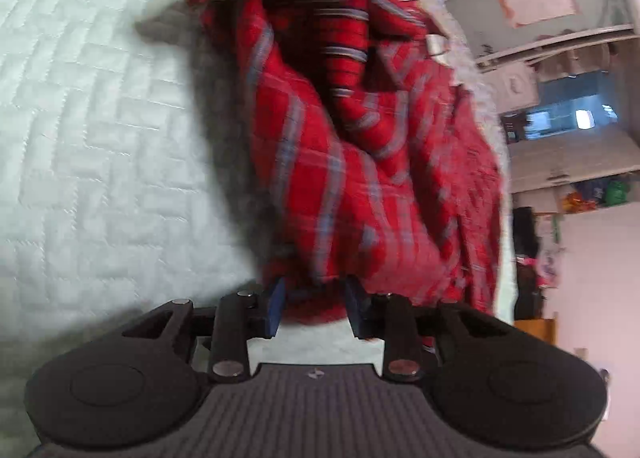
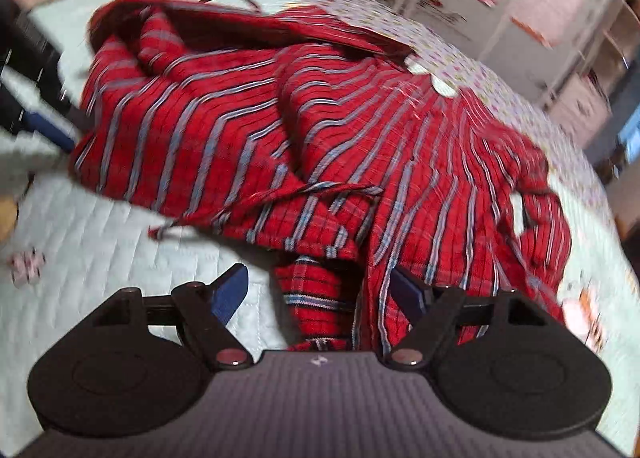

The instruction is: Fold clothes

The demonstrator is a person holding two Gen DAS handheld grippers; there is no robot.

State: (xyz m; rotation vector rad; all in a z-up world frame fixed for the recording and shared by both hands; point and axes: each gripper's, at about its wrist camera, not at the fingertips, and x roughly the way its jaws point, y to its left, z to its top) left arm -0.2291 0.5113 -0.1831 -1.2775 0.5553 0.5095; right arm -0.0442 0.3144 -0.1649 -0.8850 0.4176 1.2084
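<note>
The red plaid shirt [image 1: 360, 162] lies in a rumpled heap on the pale quilted bedspread [image 1: 88, 130], folds piled over one another and a dark hollow gaping near its far end. In the left wrist view the left tool [image 1: 316, 308] sits right at the near edge of the cloth, its blue pads parted with a bulge of red fabric lying between them; the pads do not look to be pressing on it, so the jaws stand partly spread and nothing is pinched. Over in the right wrist view the same shirt [image 2: 320, 138] sprawls wide across the bed, stripes fanning out, a small white tag [image 2: 444, 86] showing at its far side. The right tool [image 2: 320, 294] is spread wide, one blue pad over bare quilt [image 2: 100, 258] on the left, the other at the cloth on the right, with a striped fold between them, gripped by neither. A patterned sheet [image 2: 460, 58] runs along the bed's far side, and shelves [image 1: 560, 38] stand beyond it. Both views are smeared with blur
</note>
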